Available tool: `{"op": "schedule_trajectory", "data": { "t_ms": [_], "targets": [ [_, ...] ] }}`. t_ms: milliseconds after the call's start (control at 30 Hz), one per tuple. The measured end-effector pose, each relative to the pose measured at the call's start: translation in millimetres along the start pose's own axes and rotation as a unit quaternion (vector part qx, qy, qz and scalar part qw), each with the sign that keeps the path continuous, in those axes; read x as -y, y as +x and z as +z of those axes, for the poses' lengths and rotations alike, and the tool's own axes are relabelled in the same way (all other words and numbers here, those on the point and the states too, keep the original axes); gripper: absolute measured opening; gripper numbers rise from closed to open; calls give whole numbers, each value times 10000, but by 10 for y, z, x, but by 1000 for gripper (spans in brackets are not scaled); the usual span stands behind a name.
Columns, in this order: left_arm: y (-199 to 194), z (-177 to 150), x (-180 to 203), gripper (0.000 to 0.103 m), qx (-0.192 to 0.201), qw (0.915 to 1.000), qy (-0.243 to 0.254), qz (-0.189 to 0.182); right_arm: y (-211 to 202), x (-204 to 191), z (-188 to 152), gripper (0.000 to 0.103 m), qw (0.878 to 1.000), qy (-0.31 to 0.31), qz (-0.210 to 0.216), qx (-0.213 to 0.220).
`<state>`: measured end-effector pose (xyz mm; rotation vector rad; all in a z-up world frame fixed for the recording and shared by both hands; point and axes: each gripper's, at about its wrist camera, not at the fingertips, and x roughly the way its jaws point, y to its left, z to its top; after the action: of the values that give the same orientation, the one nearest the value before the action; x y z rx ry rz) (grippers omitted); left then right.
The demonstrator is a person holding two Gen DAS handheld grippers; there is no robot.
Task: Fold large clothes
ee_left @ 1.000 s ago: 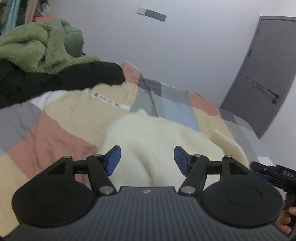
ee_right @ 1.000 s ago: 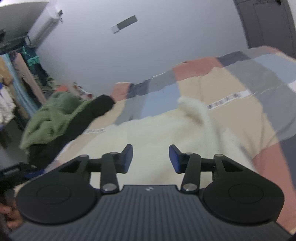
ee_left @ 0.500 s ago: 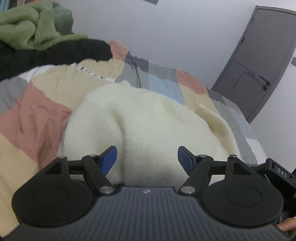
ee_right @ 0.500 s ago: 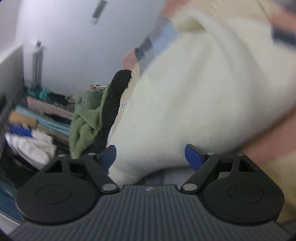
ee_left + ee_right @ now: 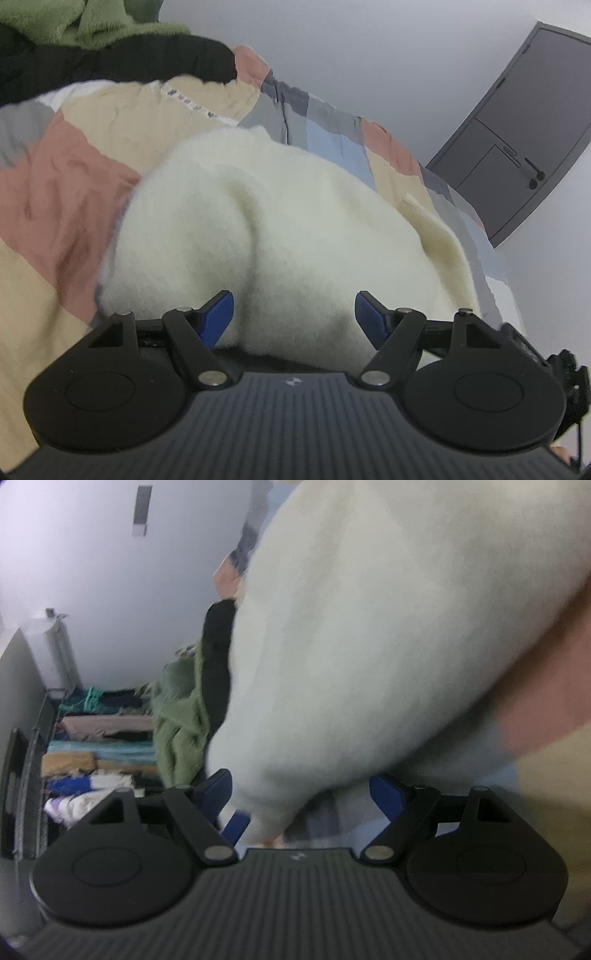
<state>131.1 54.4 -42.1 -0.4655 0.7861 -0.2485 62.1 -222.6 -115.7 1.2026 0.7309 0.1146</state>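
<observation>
A large cream fleece garment (image 5: 277,221) lies bunched on a patchwork quilt (image 5: 66,166) on the bed. My left gripper (image 5: 294,299) is low at the garment's near edge. Its blue pads stand wide apart, and the fleece bulges between them without being pressed. In the right wrist view the same garment (image 5: 369,627) fills the blurred, rolled picture. My right gripper (image 5: 301,779) is open wide, and a hanging fold of the fleece dips between its fingers with clear gaps on both sides. The quilt (image 5: 554,794) shows beside it.
A green fleece (image 5: 74,22) and a black garment (image 5: 110,62) are piled at the bed's far left. A grey door (image 5: 517,147) stands at the right. Shelves of folded clothes (image 5: 92,757) are beyond the bed. Part of the other gripper (image 5: 565,369) shows at the right edge.
Both grippers sank closer to the cream garment. The right one rolled strongly, so the bed now looks tilted, and its jaws spread much wider. The left jaws widened a little.
</observation>
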Motion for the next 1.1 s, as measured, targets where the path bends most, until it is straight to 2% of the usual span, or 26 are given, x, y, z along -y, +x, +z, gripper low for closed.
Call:
{"op": "schedule_trajectory", "data": {
  "t_ms": [100, 233, 333, 400, 500, 567, 667, 733, 767, 867, 900, 967, 1000, 1033, 1100],
  "targets": [
    [25, -4, -24, 77, -67, 9999, -102, -27, -34, 73, 102, 84, 9992, 228, -83, 304],
    [88, -29, -47, 81, -218, 9994, -259, -114, -45, 82, 106, 84, 9987, 281, -15, 416],
    [184, -65, -118, 84, -472, 9964, -588, -399, -102, -2, 88, 84, 9981, 78, 183, 591],
    [260, -90, -199, 86, -671, 9904, -980, -711, -170, -52, 82, 84, 9963, -58, 415, 748],
    [379, -135, -395, 88, -909, 9709, -1814, -1274, -215, -104, 72, 84, 9936, -151, 664, 905],
    [472, -186, -587, 88, -947, 9492, -2575, -1540, -229, -59, 77, 84, 9943, -77, 583, 889],
    [600, -304, -874, 88, -963, 9134, -3613, -1612, -214, 84, 81, 84, 9954, 284, 244, 885],
    [661, -342, -976, 88, -925, 8990, -3908, -1747, -262, 184, 103, 83, 9931, 518, -9, 1056],
    [670, -340, -997, 87, -861, 8965, -3972, -1764, -291, 213, 115, 83, 9913, 594, -66, 1176],
    [593, -293, -999, 86, -478, 9035, -3961, -1568, -372, 226, 142, 82, 9861, 641, -170, 1521],
    [580, -278, -1010, 83, -379, 9050, -3956, -1520, -387, 226, 141, 77, 9846, 617, -233, 1617],
    [598, -273, -1065, 78, -279, 8998, -4095, -1480, -383, 225, 151, 70, 9832, 543, -366, 1705],
    [600, -276, -1072, 73, -267, 9002, -4099, -1447, -364, 216, 160, 65, 9827, 473, -443, 1735],
    [601, -262, -1056, 70, -242, 9052, -4015, -1374, -331, 204, 170, 62, 9823, 370, -529, 1756],
    [552, -186, -1006, 57, -156, 9171, -3790, -1227, -265, 144, 191, 48, 9814, 129, -746, 1765]
  ]
}}
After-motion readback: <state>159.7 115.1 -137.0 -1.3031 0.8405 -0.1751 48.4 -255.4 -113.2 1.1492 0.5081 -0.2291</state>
